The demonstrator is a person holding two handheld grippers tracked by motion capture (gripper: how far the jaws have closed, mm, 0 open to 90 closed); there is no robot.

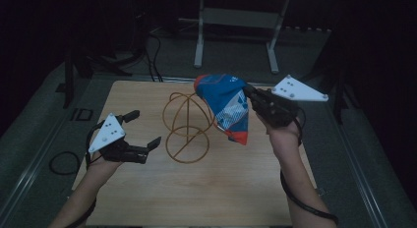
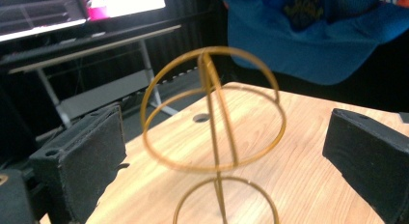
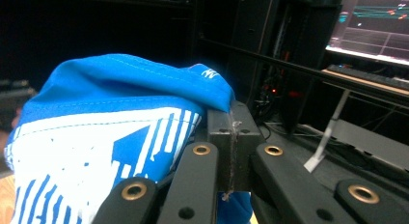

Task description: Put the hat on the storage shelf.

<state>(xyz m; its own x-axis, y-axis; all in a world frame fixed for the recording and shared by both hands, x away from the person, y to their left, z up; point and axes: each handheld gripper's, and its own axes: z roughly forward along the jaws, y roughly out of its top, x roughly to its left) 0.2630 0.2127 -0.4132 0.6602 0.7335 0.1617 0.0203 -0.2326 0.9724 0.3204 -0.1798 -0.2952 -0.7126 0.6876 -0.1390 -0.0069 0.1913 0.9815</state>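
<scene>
A gold wire stand made of rings stands upright in the middle of the wooden table. My right gripper is shut on the edge of a blue cap with white and orange print, held in the air just right of the stand's top. In the right gripper view the jaws meet on the blue cap. My left gripper stands open, left of the stand and low over the table. In the left gripper view the wire stand rises between its two wide-apart pads, with the cap above.
A grey metal frame with legs stands on the floor beyond the table's far edge. Black cables lie on the floor at the back left. Lit monitors sit on a desk in the dark background.
</scene>
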